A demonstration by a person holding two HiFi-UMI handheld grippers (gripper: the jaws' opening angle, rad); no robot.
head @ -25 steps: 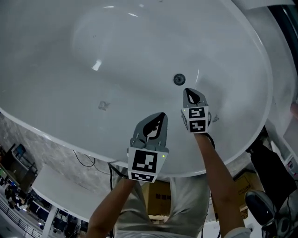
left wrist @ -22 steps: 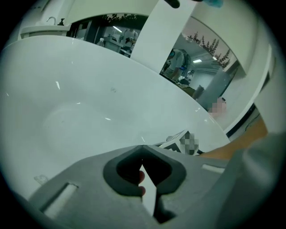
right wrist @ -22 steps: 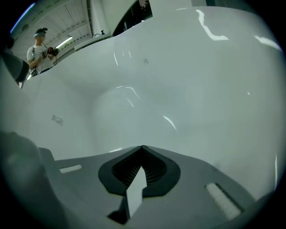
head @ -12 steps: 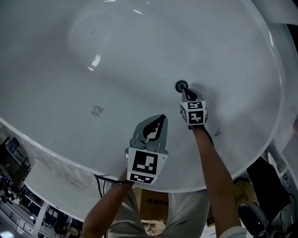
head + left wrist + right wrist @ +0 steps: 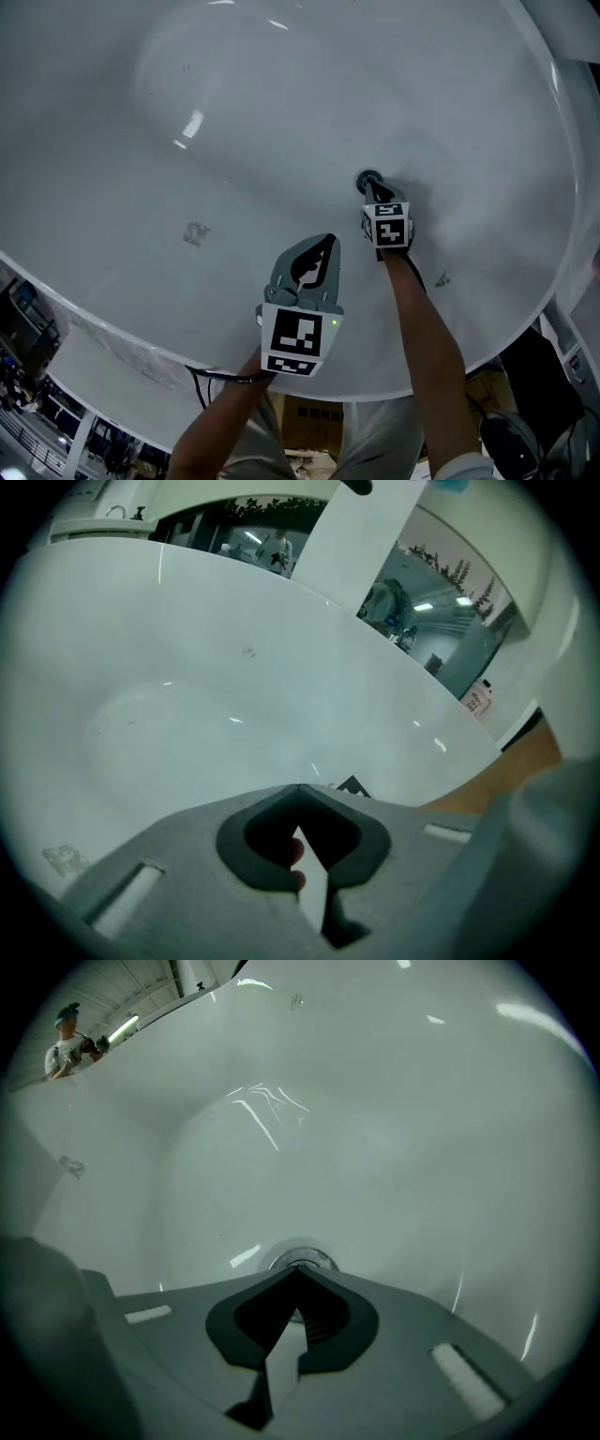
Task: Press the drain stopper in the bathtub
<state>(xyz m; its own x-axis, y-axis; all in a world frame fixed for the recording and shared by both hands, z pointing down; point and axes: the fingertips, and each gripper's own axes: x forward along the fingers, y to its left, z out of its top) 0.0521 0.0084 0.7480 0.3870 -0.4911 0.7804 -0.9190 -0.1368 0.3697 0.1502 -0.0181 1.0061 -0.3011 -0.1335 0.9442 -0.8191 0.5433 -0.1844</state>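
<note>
The stopper (image 5: 365, 178) sat in the floor of the tub (image 5: 262, 103), a small round metal cap just at the tips of the right gripper (image 5: 373, 191), whose jaws were pressed together with nothing between them. The left gripper (image 5: 326, 242) hung nearer the rim, jaws likewise together and empty. The stopper looked rigid and slick, probably sprung, so a straight push on its centre would suit better than its edge.

A white bathtub (image 5: 281, 112) has a round dark drain stopper (image 5: 367, 180) set in its floor. A small grey mark (image 5: 195, 233) sits well left of the stopper.
</note>
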